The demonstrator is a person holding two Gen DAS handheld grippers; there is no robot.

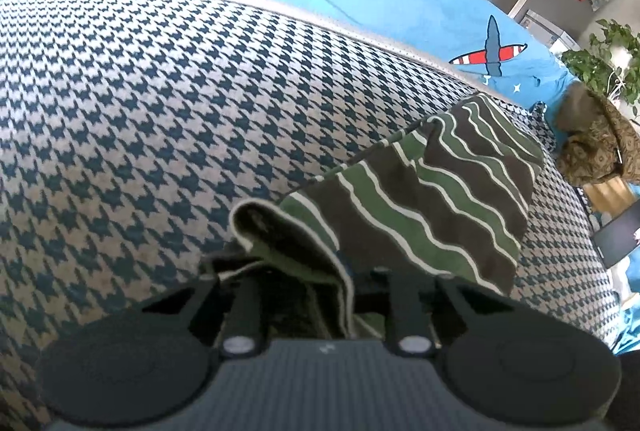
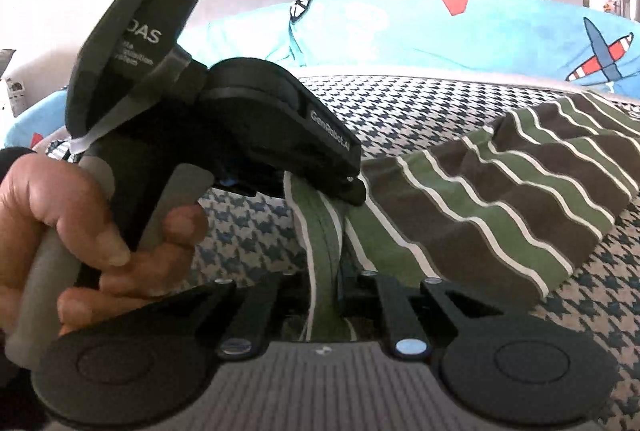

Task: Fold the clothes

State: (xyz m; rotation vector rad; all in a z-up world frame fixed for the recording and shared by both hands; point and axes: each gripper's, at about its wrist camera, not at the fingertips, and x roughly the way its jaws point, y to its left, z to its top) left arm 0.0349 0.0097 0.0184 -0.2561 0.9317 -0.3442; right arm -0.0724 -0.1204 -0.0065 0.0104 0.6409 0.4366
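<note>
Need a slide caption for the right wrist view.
Both grippers, right gripper and left gripper, pinch the striped garment over the houndstooth cover.

Black left gripper (image 2: pixel 352 187), white "GenRobot.AI" lettering, perhaps a grey handle

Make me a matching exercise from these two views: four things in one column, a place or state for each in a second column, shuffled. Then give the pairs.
Things:
1. striped garment
2. left hand-held gripper
3. houndstooth cover
4. potted plant

Places or states:
A. spread under the garment
B. standing beyond the far right end of the blue sheet
C. pinched at its near edge by both grippers
D. held in a person's hand

Pairs: 1-C, 2-D, 3-A, 4-B
</note>
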